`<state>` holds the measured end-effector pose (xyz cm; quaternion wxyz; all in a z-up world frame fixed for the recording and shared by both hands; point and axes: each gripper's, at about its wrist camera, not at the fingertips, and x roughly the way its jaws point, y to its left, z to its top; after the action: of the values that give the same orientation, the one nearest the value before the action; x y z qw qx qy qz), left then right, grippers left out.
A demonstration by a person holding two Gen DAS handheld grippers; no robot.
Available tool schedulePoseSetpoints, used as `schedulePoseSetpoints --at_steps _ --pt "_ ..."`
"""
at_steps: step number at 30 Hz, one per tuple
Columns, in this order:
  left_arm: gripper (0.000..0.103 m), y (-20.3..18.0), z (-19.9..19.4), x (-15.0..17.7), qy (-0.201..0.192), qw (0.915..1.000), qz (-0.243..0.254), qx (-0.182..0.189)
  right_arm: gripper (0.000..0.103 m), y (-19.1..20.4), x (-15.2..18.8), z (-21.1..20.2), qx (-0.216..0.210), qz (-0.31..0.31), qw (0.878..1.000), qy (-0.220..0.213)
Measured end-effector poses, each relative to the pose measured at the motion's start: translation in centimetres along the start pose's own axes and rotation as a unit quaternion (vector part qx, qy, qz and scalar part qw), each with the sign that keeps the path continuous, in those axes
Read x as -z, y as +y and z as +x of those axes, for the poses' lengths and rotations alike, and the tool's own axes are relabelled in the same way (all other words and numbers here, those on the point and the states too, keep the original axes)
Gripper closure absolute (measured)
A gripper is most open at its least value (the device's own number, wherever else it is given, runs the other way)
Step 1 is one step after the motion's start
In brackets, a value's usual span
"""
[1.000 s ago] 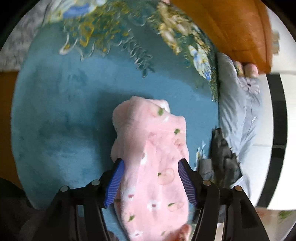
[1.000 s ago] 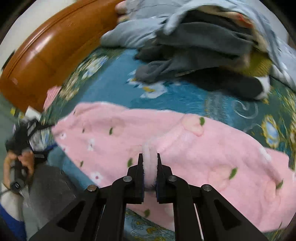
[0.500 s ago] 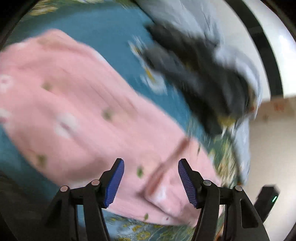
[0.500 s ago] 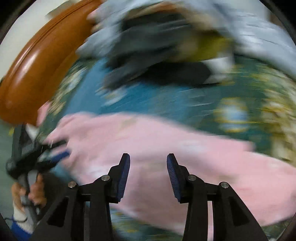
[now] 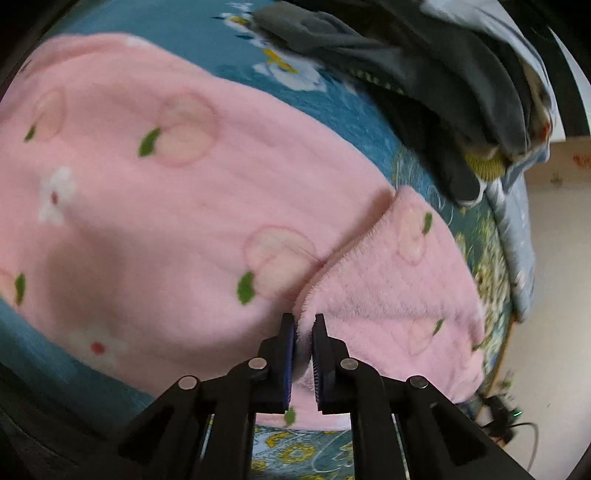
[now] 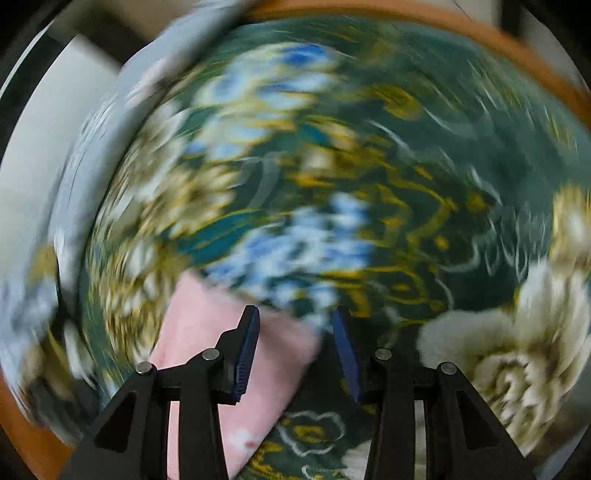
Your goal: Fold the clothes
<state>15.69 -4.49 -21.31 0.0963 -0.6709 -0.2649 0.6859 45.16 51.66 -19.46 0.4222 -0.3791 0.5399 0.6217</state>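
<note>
A pink fleece garment printed with peaches and flowers lies spread on the teal floral blanket. One end of it is folded over as a flap. My left gripper is closing, and its pads pinch the fuzzy edge of that flap. The right wrist view is heavily blurred. In it my right gripper stands open above the blanket. A corner of the pink garment lies below its left finger, and nothing is pinched between the pads.
A heap of dark grey and light blue clothes sits on the blanket beyond the pink garment. A brown wooden bed frame borders the blanket. A pale floor shows past the bed's edge.
The left gripper swung across the pink garment and shut on the flap's edge. The right gripper let go of the pink fold, opened, rolled and swept away over the patterned blanket.
</note>
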Motion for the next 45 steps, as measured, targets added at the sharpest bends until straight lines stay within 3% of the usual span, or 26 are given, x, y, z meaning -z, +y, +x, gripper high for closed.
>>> schedulePoseSetpoints --at_steps 4,5,6,11,13,15,17,19,22,26,29,32,33,34,36,38,40,41,43,45 --pt "0.093 1.0 -0.6 0.6 -0.007 0.9988 -0.025 0.042 0.060 -0.3 0.1 0.9 -0.017 0.039 0.999 -0.005" --pt "0.093 1.2 -0.8 0.8 -0.012 0.9980 -0.031 0.053 0.067 0.4 0.3 1.0 -0.015 0.033 0.999 -0.005" --pt "0.093 1.7 -1.2 1.1 -0.020 0.9966 -0.040 0.070 0.100 1.3 0.4 1.1 -0.018 0.017 1.000 0.004" --pt "0.091 3.1 -2.5 1.5 -0.047 0.9899 -0.069 0.115 0.099 8.1 2.2 -1.1 -0.075 -0.085 0.993 0.015" --pt "0.091 3.7 -2.9 1.6 -0.058 0.9868 -0.079 0.129 0.099 11.3 3.9 -3.3 -0.120 -0.122 0.985 0.027" --pt "0.091 4.2 -3.7 1.4 -0.070 0.9836 -0.086 0.142 0.099 15.6 6.8 -6.2 -0.171 -0.193 0.965 0.040" --pt "0.091 4.4 -4.3 1.2 -0.080 0.9808 -0.090 0.153 0.099 20.2 11.5 -8.9 -0.230 -0.263 0.935 0.069" --pt "0.091 4.5 -4.6 1.0 -0.089 0.9781 -0.094 0.163 0.099 25.0 17.5 -10.8 -0.287 -0.342 0.888 0.110" --pt "0.091 4.9 -4.8 0.4 -0.100 0.9744 -0.103 0.173 0.099 29.4 26.8 -10.0 -0.316 -0.432 0.826 0.178" --pt "0.088 5.8 -5.0 0.5 -0.107 0.9717 -0.120 0.173 0.099 31.1 36.7 -3.6 -0.247 -0.493 0.793 0.259" --pt "0.082 6.1 -4.7 0.4 -0.099 0.9747 -0.119 0.162 0.098 30.5 40.5 0.0 -0.196 -0.528 0.781 0.271" --pt "0.077 5.8 -4.2 0.3 -0.087 0.9788 -0.106 0.152 0.096 29.5 41.3 1.6 -0.191 -0.521 0.767 0.323" --pt "0.077 5.7 -4.2 0.3 -0.086 0.9794 -0.100 0.153 0.093 29.5 40.7 1.3 -0.197 -0.516 0.768 0.325" --pt "0.076 5.5 -4.2 0.3 -0.085 0.9800 -0.092 0.155 0.085 29.5 40.0 1.1 -0.203 -0.511 0.769 0.326" --pt "0.068 4.8 -4.0 0.2 -0.079 0.9807 -0.074 0.163 0.075 29.7 37.6 -0.2 -0.218 -0.500 0.779 0.309" --pt "0.061 3.6 -3.8 0.3 -0.071 0.9816 -0.046 0.171 0.073 30.2 34.8 -1.6 -0.230 -0.490 0.792 0.283" --pt "0.055 1.5 -3.6 0.6 -0.061 0.9840 -0.005 0.167 0.070 30.4 31.3 -2.5 -0.207 -0.501 0.809 0.227" --pt "0.049 0.3 -3.4 0.9 -0.055 0.9849 0.021 0.163 0.069 30.4 30.2 -2.8 -0.195 -0.514 0.811 0.202" --pt "0.045 -1.9 -2.4 1.5 -0.034 0.9862 0.063 0.150 0.057 30.3 29.0 -3.2 -0.161 -0.560 0.796 0.162" --pt "0.044 -3.6 -0.8 2.1 -0.002 0.9865 0.079 0.143 0.056 30.3 29.2 -3.3 -0.144 -0.599 0.773 0.152"
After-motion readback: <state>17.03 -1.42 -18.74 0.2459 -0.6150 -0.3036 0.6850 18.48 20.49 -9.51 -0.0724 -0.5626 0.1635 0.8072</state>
